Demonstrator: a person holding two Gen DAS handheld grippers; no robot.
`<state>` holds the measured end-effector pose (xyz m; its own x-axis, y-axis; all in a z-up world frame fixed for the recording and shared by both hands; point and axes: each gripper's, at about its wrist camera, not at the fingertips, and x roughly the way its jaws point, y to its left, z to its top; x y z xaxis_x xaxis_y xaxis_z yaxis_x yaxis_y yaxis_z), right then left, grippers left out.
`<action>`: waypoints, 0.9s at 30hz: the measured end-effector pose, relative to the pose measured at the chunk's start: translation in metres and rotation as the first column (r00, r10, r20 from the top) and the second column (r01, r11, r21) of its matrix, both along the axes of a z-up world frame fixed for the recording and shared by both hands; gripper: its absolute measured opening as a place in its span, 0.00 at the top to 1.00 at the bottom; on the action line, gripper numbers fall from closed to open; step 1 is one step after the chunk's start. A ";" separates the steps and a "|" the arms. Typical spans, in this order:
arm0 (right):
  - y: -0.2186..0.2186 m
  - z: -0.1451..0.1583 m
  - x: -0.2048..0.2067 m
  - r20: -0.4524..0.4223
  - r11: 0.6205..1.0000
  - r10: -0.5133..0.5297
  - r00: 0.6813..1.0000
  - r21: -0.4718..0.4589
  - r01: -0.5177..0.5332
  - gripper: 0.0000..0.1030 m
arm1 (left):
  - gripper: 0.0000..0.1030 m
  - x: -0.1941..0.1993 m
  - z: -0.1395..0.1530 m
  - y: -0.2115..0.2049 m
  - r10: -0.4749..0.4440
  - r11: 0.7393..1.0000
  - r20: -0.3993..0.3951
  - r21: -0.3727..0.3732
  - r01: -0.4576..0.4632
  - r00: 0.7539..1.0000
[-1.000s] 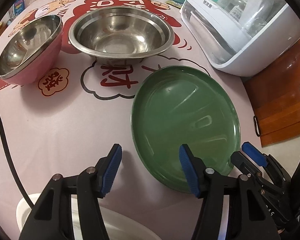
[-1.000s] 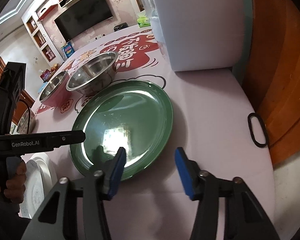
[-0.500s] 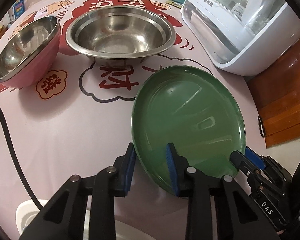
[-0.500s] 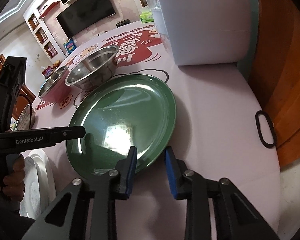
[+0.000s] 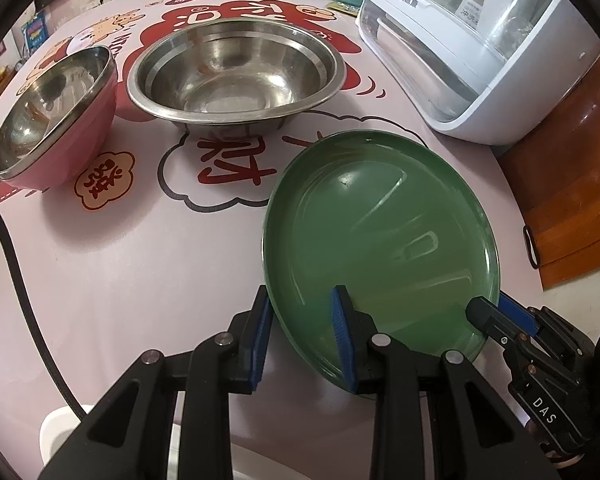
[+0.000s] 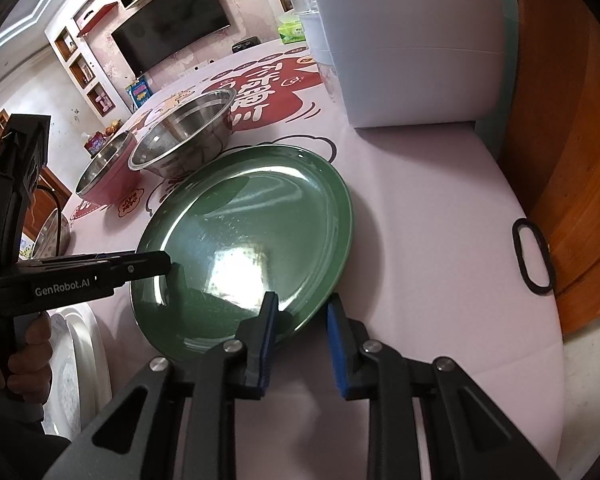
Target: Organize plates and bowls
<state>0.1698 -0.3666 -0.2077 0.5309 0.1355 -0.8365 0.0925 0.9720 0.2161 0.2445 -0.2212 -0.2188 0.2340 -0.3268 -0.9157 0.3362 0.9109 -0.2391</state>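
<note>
Fingers of both your grippers, left [image 5: 302, 330] and right [image 6: 302, 334], have narrowed from spread to pinching the plate [image 5: 380, 232] rim on the table [image 5: 140, 264]; lifting looks next.

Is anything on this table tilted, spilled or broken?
Only the green plate: the left gripper and right gripper straddle its near rim, which seems raised. Nothing looks spilled or broken.

Green plate [image 6: 252, 236] rim between blue pads [image 6: 269, 336] of right hand-held gripper [image 6: 302, 340].
</note>
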 end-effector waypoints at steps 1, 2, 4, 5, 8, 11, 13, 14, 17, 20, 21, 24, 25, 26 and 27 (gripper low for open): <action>-0.001 0.000 0.000 -0.001 1.000 -0.002 1.000 0.002 0.002 0.78 | 0.74 0.000 0.000 0.000 0.000 1.000 -0.002 0.000 0.000 1.000; -0.002 0.000 -0.001 -0.003 1.000 -0.005 1.000 0.005 0.005 0.79 | 0.74 0.000 0.000 0.001 0.000 1.000 -0.005 0.000 0.000 1.000; -0.004 0.001 -0.003 0.001 1.000 -0.009 1.000 0.009 0.009 0.79 | 0.74 -0.002 0.000 0.001 -0.003 1.000 -0.004 -0.002 0.003 1.000; -0.005 0.002 -0.003 0.004 1.000 -0.011 1.000 0.014 0.011 0.79 | 0.74 -0.002 0.001 0.001 -0.004 1.000 -0.002 -0.003 0.004 1.000; -0.006 0.005 -0.005 0.011 1.000 -0.011 1.000 0.017 0.011 0.79 | 0.74 -0.003 0.004 0.002 -0.011 1.000 0.006 -0.003 0.011 1.000; -0.007 0.009 -0.009 0.020 1.000 -0.009 1.000 0.011 0.009 0.79 | 0.74 -0.007 0.008 0.002 -0.018 1.000 0.011 -0.004 0.018 1.000; -0.008 0.013 -0.012 0.028 1.000 -0.009 1.000 0.010 0.008 0.79 | 0.74 -0.010 0.012 0.003 -0.023 1.000 0.021 -0.004 0.023 1.000; -0.008 0.015 -0.013 0.032 1.000 -0.007 0.999 0.008 0.007 0.79 | 0.74 -0.012 0.015 0.004 -0.025 1.000 0.027 -0.005 0.025 0.999; -0.007 0.020 -0.017 0.046 1.000 -0.002 0.999 0.000 0.002 0.79 | 0.74 -0.017 0.023 0.006 -0.028 1.000 0.044 -0.011 0.028 0.999; -0.005 0.026 -0.023 0.061 1.000 0.000 0.998 -0.002 0.001 0.79 | 0.74 -0.022 0.032 0.012 -0.026 0.999 0.059 -0.019 0.028 0.998; -0.004 0.028 -0.025 0.064 1.000 0.001 0.998 -0.005 -0.001 0.79 | 0.74 -0.025 0.036 0.013 -0.026 0.999 0.066 -0.020 0.027 0.997; 0.000 0.034 -0.031 0.081 1.000 0.008 0.997 -0.013 -0.007 0.79 | 0.74 -0.031 0.044 0.014 -0.022 0.999 0.081 -0.025 0.024 0.996; 0.001 0.036 -0.033 0.087 1.000 0.010 0.996 -0.017 -0.009 0.79 | 0.74 -0.034 0.046 0.016 -0.021 0.999 0.085 -0.028 0.023 0.996; 0.002 0.038 -0.034 0.091 1.000 0.012 0.996 -0.020 -0.011 0.79 | 0.74 -0.036 0.049 0.018 -0.019 0.999 0.090 -0.030 0.022 0.996; 0.003 0.041 -0.036 0.097 1.000 0.015 0.995 -0.022 -0.013 0.79 | 0.74 -0.037 0.051 0.019 -0.016 0.999 0.092 -0.034 0.019 0.996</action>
